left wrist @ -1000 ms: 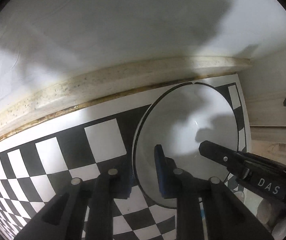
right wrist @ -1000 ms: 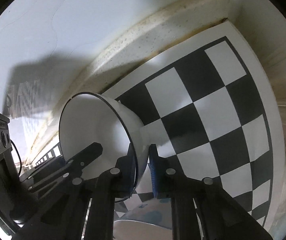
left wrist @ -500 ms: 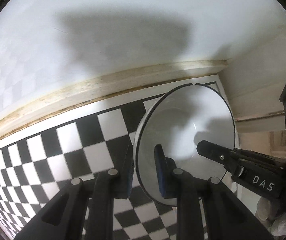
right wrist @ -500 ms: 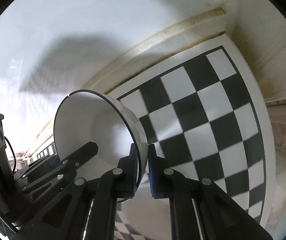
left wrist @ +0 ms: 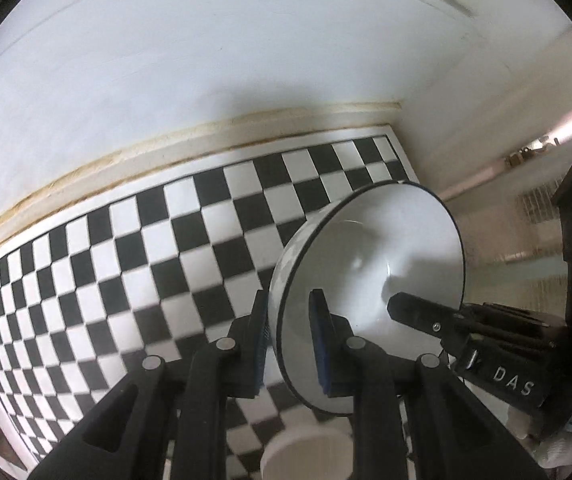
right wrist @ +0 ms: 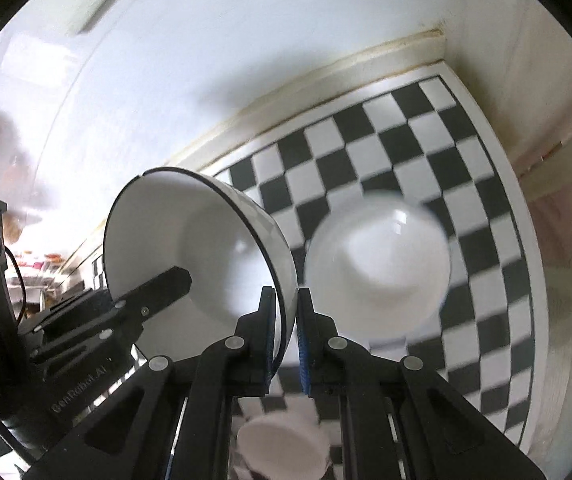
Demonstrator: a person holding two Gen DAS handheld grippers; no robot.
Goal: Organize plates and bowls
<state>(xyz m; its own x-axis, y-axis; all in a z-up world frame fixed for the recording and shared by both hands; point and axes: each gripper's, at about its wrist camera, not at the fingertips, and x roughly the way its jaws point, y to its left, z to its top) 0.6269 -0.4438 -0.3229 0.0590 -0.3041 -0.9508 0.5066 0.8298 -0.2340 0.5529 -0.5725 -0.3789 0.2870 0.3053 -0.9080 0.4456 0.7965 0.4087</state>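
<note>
Both grippers, left gripper [left wrist: 290,342] and right gripper [right wrist: 286,340], clenched on 1 black-rimmed bowl [right wrist: 201,248]: best kept level, clear of the white bowl [right wrist: 378,256] beyond the fingers.

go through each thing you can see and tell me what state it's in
Black-rimmed bowl: lifted, tipped on edge, gripped at opposite rim points.
Left claw: shut on rim.
Right claw: shut on rim.
White bowl: upright on checkered mat, blurred.
</note>
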